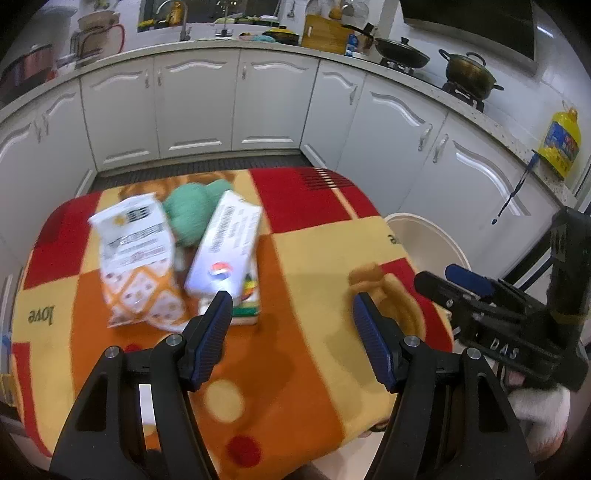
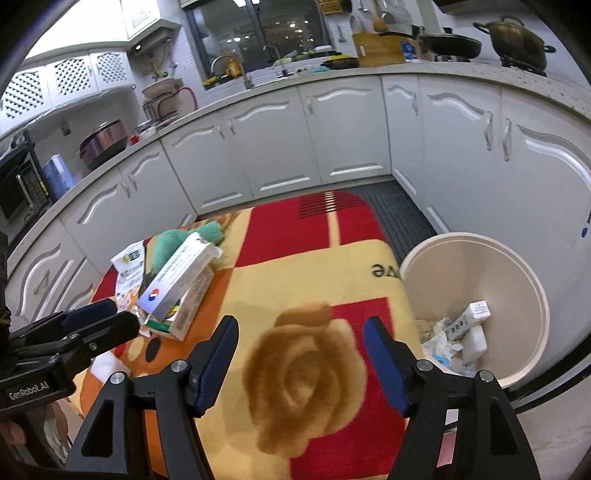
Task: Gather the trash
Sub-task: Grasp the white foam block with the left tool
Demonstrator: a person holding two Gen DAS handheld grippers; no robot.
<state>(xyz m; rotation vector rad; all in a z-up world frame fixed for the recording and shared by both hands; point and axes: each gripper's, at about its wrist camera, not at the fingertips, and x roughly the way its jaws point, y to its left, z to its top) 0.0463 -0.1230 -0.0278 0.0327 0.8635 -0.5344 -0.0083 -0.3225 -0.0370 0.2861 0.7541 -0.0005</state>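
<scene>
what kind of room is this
Most likely a home kitchen: white cabinets run under a long countertop, a sink faucet stands by the window, and lidded pots sit on a gas stove.

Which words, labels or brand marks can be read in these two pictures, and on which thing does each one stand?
"love": on the blanket, upside down near its left edge.
"DAS": on the right gripper, in the left wrist view.
"GenRobot.AI": on the left gripper, in the right wrist view.
White box: round red-and-blue logo, text blurred.
Snack bag: print too blurred.
Yellow bottle: label too small.
Small box in the bin: unreadable.
</scene>
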